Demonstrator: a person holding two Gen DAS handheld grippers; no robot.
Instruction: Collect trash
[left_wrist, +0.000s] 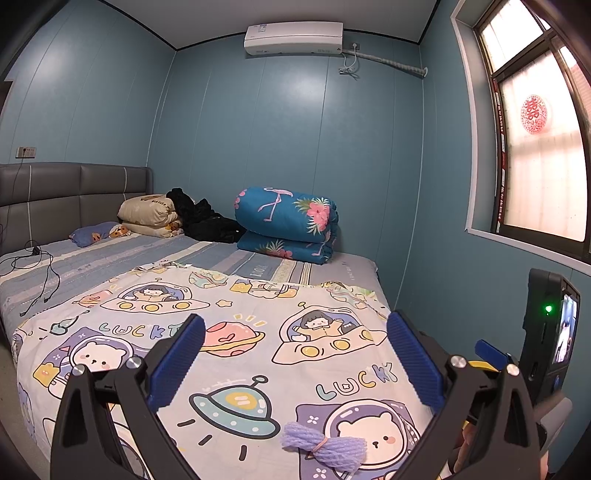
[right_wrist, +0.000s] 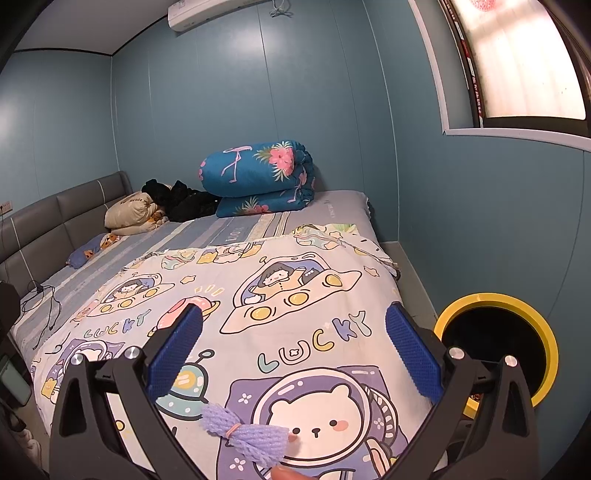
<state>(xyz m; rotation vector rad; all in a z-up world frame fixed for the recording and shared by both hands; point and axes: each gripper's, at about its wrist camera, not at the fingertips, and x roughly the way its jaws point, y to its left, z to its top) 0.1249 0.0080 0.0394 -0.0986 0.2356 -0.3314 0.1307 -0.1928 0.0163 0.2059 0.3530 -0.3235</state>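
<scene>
Both grippers hover over the foot of the bed, jaws spread wide, nothing held. The left gripper (left_wrist: 295, 354) and right gripper (right_wrist: 293, 347) both face the cartoon bedsheet (left_wrist: 258, 306). The trash, a purple foam net bundle (right_wrist: 245, 437) tied with a rubber band, lies on the sheet near its front edge, low between the right gripper's fingers (right_wrist: 173, 354). A yellow-rimmed bin (right_wrist: 550, 343) sits just off the bed's right side. Likely next: the right gripper drops down, straddles the bundle at the banded waist and pinches there; it looks soft, so avoid snagging sheet fabric with it.
</scene>
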